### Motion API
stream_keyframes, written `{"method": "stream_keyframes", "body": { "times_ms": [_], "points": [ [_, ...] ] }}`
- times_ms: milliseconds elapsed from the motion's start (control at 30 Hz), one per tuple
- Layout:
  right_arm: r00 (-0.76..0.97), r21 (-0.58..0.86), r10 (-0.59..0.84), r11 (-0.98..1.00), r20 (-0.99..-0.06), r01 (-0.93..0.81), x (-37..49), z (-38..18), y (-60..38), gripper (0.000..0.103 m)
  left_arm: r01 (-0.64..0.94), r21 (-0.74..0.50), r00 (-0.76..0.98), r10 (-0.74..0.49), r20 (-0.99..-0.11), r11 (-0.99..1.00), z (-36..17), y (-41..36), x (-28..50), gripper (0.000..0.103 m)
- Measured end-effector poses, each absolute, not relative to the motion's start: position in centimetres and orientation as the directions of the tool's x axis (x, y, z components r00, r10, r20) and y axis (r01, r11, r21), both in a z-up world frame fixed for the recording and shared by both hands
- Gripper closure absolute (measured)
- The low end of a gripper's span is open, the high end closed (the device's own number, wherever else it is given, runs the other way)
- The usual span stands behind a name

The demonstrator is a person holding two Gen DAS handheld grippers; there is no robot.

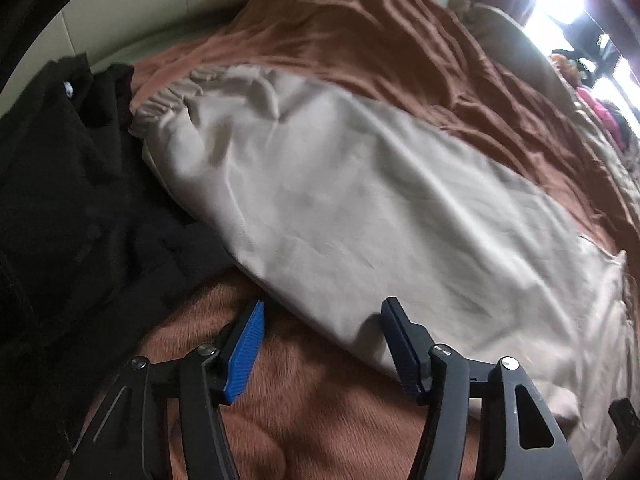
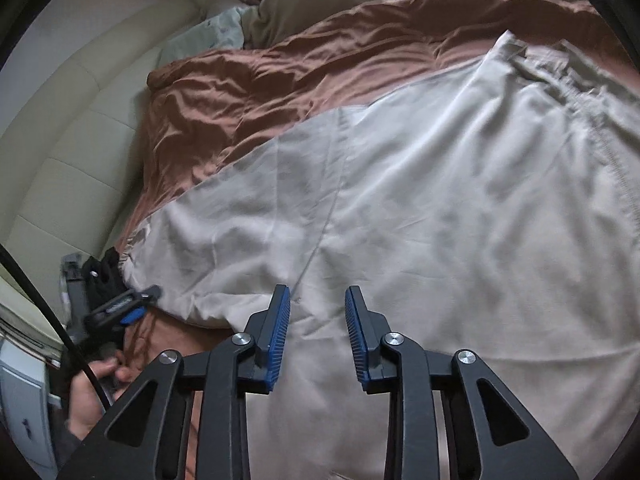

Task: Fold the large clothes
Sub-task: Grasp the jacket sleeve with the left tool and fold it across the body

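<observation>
One beige garment (image 1: 360, 208) is lying spread on the bed, on top of one rust-brown blanket (image 1: 400, 40); it looks like trousers, since a gathered elastic waistband (image 1: 168, 96) is showing at its far left end in the left wrist view. The fabric is thin, smooth, lightly creased, with a long seam running down it in the right wrist view (image 2: 400, 200). One black garment (image 1: 80, 200) is lying in a crumpled heap just left of the beige one, touching its edge. No brand, label or writing is readable anywhere. Two claws are showing. The left claw (image 1: 320, 312) is standing spread wide, blue pads (image 1: 246, 352) apart, hovering at the near edge of the beige cloth and pinching nothing. The right claw (image 2: 316, 300) is spread too, gap narrower, over the beige cloth with nothing between the pads. In the right wrist view the left claw (image 2: 136, 304) is sitting at the cloth's left end, with the person's hand (image 2: 92, 392) gripping its handle. A cream padded headboard (image 2: 60, 140) is running along the left side of the bed.
</observation>
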State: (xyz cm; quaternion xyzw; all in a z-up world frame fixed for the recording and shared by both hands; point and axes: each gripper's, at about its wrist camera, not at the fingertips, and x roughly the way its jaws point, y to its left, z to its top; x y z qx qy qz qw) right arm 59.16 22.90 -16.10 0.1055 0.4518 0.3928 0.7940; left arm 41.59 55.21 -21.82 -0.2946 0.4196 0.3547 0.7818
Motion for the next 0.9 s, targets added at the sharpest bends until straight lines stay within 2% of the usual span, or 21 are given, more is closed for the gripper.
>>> {"method": "stream_keyframes", "body": {
  "times_ms": [33,133,167,233,267,333,467,633,700,767,800,900],
  "points": [
    [0.260,0.545,0.732,0.655,-0.630,-0.524,59.6,-16.5,23.8,0.080,-0.804,-0.151,0.392,0.323,-0.861,0.575,-21.8,55.4,41.8,0.045],
    [0.185,0.591,0.752,0.623,-0.632,-0.512,60.2,-18.0,25.4,0.083,-0.820,-0.130,0.374,0.349,-0.859,0.558,-21.6,56.2,42.5,0.075],
    [0.166,0.597,0.751,0.620,-0.639,-0.509,60.2,-18.6,25.7,0.085,-0.823,-0.139,0.378,0.347,-0.858,0.551,-21.4,56.5,42.5,0.098],
    [0.103,0.629,0.757,0.603,-0.645,-0.492,60.6,-20.0,26.5,0.090,-0.810,-0.173,0.411,0.332,-0.849,0.561,-20.5,56.7,42.5,0.100],
    [0.060,0.652,0.762,0.589,-0.644,-0.477,60.7,-20.9,26.9,0.096,-0.797,-0.181,0.434,0.337,-0.836,0.576,-19.4,56.4,42.4,0.100],
    [0.023,0.663,0.759,0.584,-0.651,-0.468,60.8,-21.9,27.6,0.098,-0.767,-0.204,0.485,0.342,-0.805,0.608,-17.3,55.7,42.5,0.100],
    [0.026,0.664,0.768,0.569,-0.640,-0.485,61.3,-20.7,26.8,0.099,-0.690,-0.239,0.590,0.340,-0.732,0.684,-11.5,53.5,42.9,0.101],
    [0.115,0.666,0.790,0.577,-0.603,-0.474,61.6,-17.8,23.3,0.097,-0.564,-0.255,0.704,0.295,-0.646,0.785,-5.2,49.3,44.0,0.101],
    [0.159,0.667,0.790,0.592,-0.593,-0.452,61.3,-16.9,21.0,0.087,-0.512,-0.245,0.735,0.272,-0.621,0.823,-3.3,47.0,44.9,0.101],
    [0.206,0.682,0.799,0.592,-0.564,-0.430,60.9,-16.2,18.4,0.050,-0.450,-0.254,0.769,0.227,-0.598,0.856,-1.8,44.7,45.9,0.101],
    [0.232,0.683,0.799,0.597,-0.555,-0.420,60.7,-15.8,17.2,0.044,-0.428,-0.256,0.779,0.210,-0.590,0.867,-1.3,43.7,46.2,0.101],
    [0.281,0.691,0.795,0.607,-0.538,-0.393,60.1,-14.9,13.3,0.043,-0.345,-0.265,0.811,0.143,-0.567,0.900,0.2,40.6,47.4,0.101]
  ]
}}
